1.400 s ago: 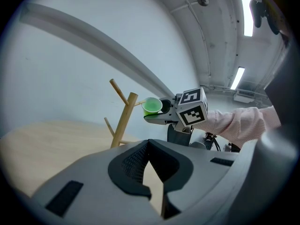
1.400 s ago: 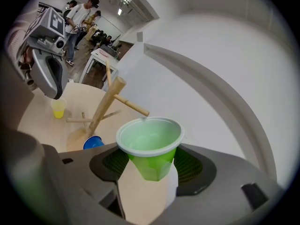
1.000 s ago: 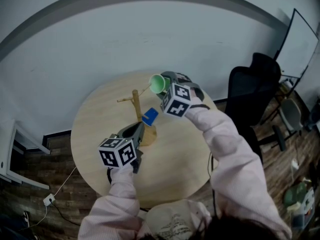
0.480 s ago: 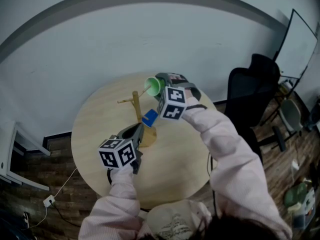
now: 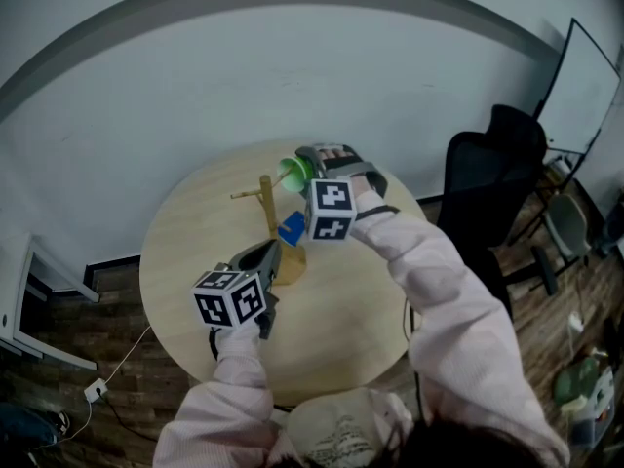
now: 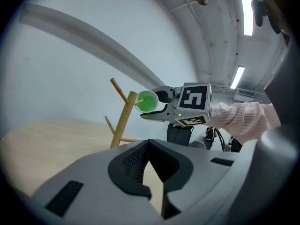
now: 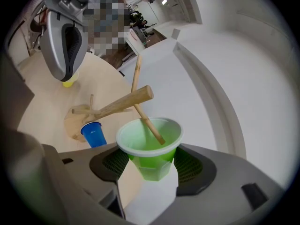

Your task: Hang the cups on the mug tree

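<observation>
My right gripper is shut on a green cup, tipped on its side with its mouth toward the wooden mug tree. In the right gripper view the tip of an upper peg reaches into the green cup. A blue cup hangs lower on the tree. My left gripper hovers by the tree's base. Its jaws meet at the tips, with nothing showing between them in its own view. A small yellow thing shows just under its tip; I cannot tell what it is.
The tree stands near the middle of a round wooden table. A black office chair stands beyond the table's right edge. A white wall curves behind the table.
The right gripper rolled and carried the green cup a little left, toward the tree's upper peg. The left gripper stayed put.
</observation>
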{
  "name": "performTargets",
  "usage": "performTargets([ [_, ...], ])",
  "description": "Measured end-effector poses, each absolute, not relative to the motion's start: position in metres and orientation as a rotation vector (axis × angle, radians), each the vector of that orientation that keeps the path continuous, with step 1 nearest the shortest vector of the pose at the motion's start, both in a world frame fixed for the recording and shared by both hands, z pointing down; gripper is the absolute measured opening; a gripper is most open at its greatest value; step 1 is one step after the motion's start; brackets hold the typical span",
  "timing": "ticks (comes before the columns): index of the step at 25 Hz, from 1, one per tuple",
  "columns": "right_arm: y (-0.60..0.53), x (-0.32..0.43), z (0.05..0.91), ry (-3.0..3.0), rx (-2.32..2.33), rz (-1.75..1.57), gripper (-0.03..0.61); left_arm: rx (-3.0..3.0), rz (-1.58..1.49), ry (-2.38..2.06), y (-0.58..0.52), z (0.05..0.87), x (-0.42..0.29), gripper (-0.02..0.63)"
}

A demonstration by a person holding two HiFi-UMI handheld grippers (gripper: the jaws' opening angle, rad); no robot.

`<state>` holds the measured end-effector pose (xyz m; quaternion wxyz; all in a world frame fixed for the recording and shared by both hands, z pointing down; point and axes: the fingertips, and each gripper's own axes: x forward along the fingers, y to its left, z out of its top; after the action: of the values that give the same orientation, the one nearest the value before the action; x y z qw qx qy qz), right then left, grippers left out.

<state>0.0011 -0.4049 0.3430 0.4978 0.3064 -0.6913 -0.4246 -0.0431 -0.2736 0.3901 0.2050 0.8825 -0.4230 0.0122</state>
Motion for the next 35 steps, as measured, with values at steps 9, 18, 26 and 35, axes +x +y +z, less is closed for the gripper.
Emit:
performTargets([
  [9,-0.402,-0.002,0.343,-1.609,0.726,-1.091,0.287,2.451,0.028,-1.181,-0.271,0.391,-0.047,0.003],
  [18,-0.398,-0.009,0.344,-1.544,0.711,-1.155,0.287,2.449,0.023,-1.175,-0.268,0.393,-0.049,0.003],
  [26,-0.393,-0.019,0.348,-1.499,0.693,-1.201,0.287,2.442,0.018,-1.174,-0.264,0.396,-0.053,0.003],
  [35,-0.391,-0.022,0.351,-1.455,0.704,-1.228,0.287,2.439,0.018,-1.175,-0.261,0.399,-0.059,0.003],
])
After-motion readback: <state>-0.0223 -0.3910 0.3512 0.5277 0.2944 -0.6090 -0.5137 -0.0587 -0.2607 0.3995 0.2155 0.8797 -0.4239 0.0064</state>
